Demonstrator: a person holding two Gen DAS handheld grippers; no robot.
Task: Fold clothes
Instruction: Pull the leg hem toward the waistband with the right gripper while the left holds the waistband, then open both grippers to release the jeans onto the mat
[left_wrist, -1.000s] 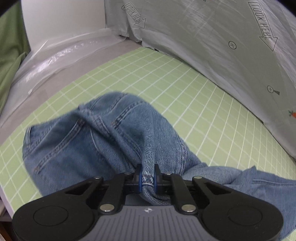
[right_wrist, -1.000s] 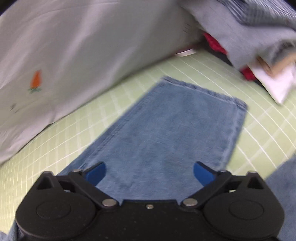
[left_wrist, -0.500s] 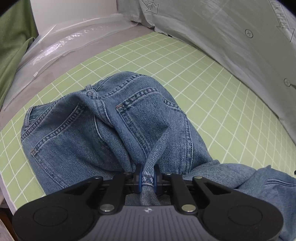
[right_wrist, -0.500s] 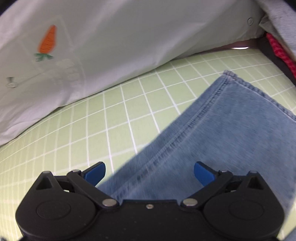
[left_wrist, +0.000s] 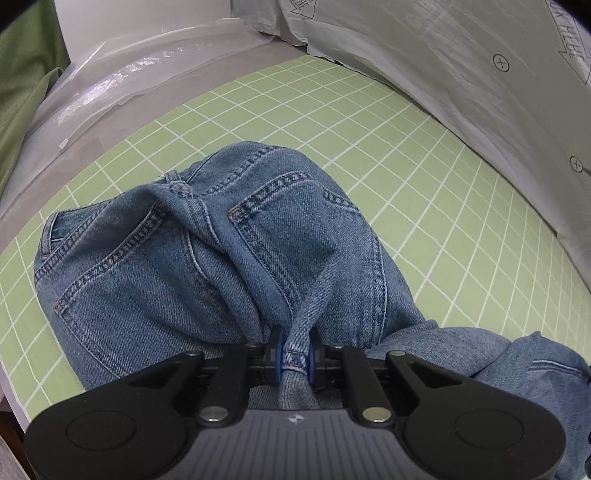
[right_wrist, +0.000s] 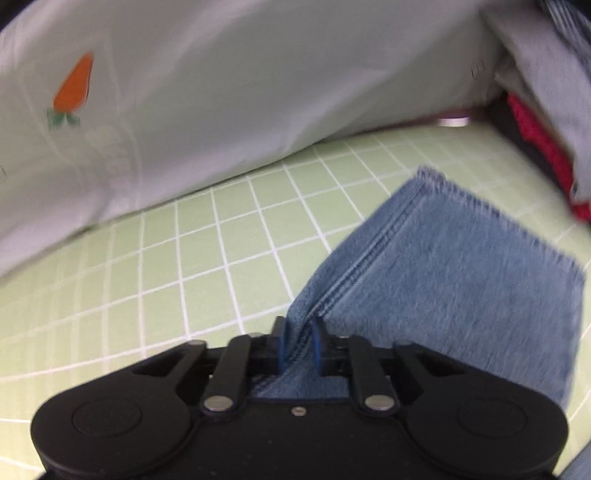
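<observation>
Gripping both ends: left gripper (left_wrist: 294, 355) clamped on a seat seam of the jeans (left_wrist: 207, 266), right gripper (right_wrist: 299, 345) clamped on the leg side seam near the hem (right_wrist: 491, 221). Jeans lie lengthwise between the grippers on the green mat (left_wrist: 424, 155).

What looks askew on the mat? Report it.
The jeans lie bunched, not flat: the seat humps up in folds where the left tongs pinch it. The right tongs pinch the leg's seam edge, lifting it off the green grid mat.
</observation>
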